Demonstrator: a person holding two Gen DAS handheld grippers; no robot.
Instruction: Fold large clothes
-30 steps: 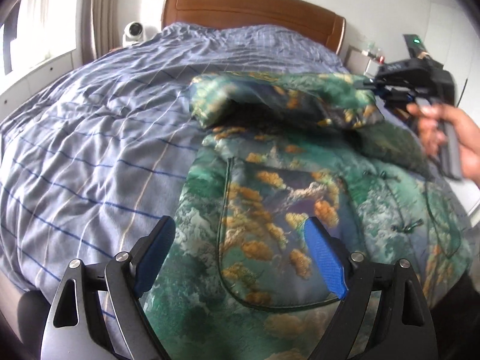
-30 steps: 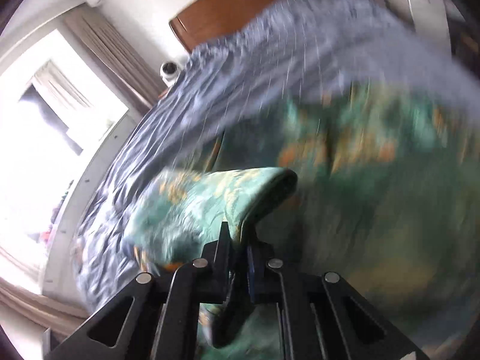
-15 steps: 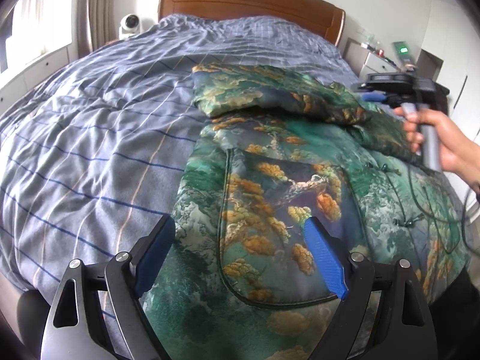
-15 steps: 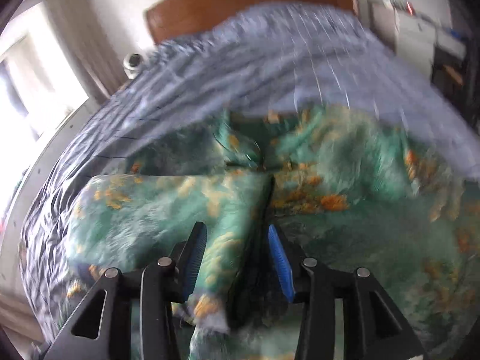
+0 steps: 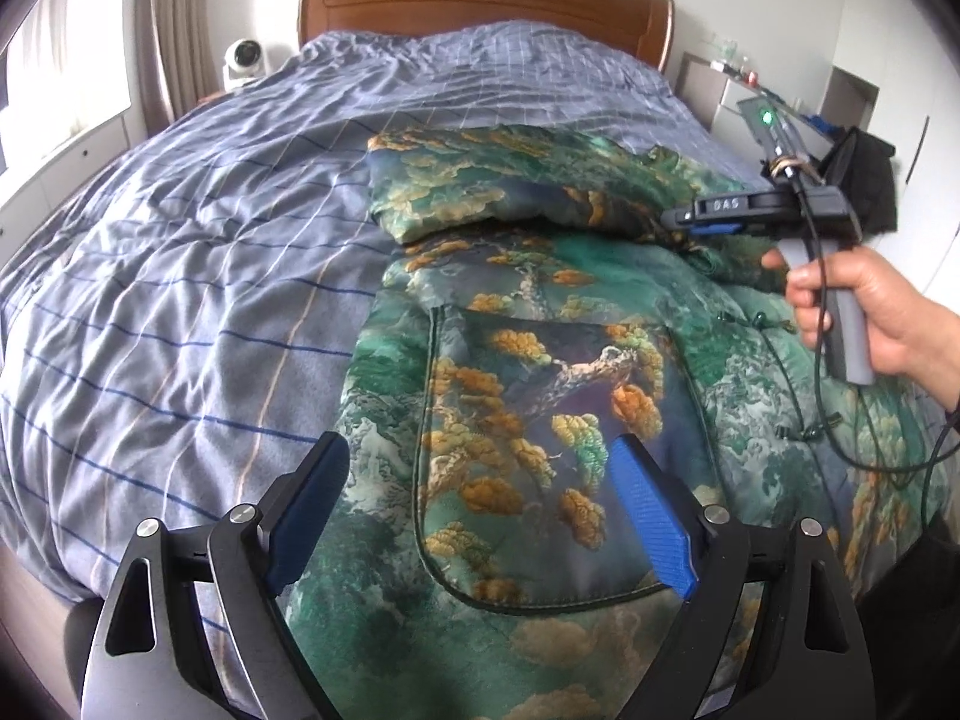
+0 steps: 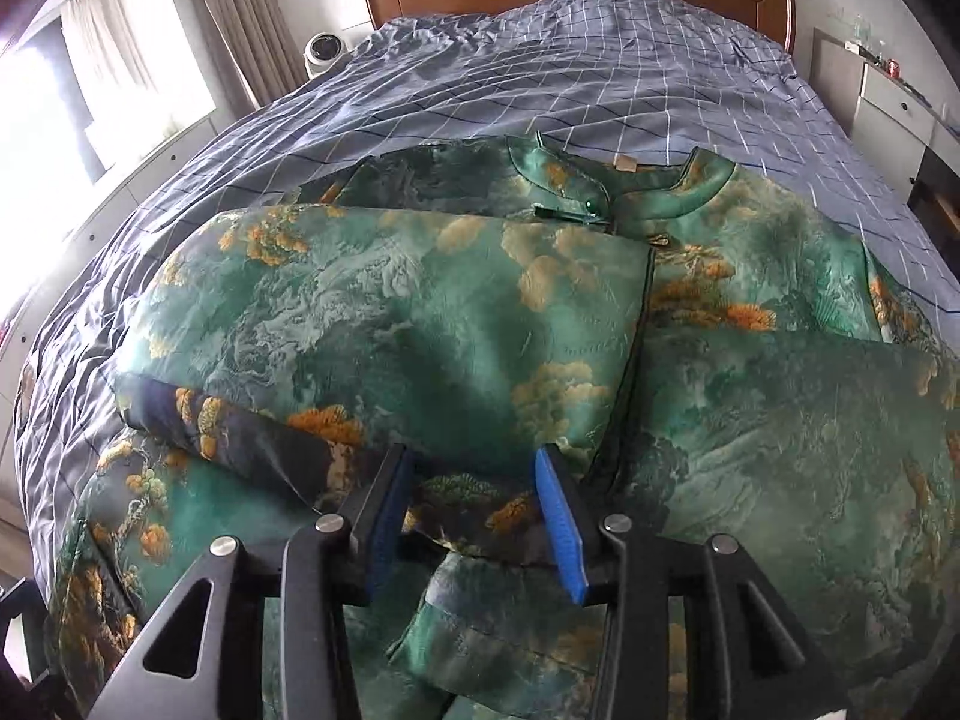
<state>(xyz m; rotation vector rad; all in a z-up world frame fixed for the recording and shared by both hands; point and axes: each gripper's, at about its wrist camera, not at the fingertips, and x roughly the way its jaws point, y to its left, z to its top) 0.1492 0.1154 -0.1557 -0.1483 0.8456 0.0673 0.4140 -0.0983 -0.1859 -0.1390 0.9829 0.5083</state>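
The right gripper (image 6: 474, 516) has just let go of the sleeve (image 6: 390, 324): its jaws now stand apart, and the sleeve lies folded across the green jacket (image 5: 540, 396) on the bed (image 5: 180, 252). The left gripper (image 5: 480, 516) hovers wide open and empty above the jacket's lower part. I judge that the first sleeve fold is done, so the other sleeve comes next.

Embossed marking on right gripper (image 5: 714, 222) body, roughly "DAS", not sharp. No other legible text.

We identify a home bedroom: bed (image 5: 180, 276) with wooden headboard (image 5: 480, 0) at 12 o'clock, curtained window (image 6: 114, 66) at 10 o'clock, drawers (image 6: 888, 114) at 2 o'clock.
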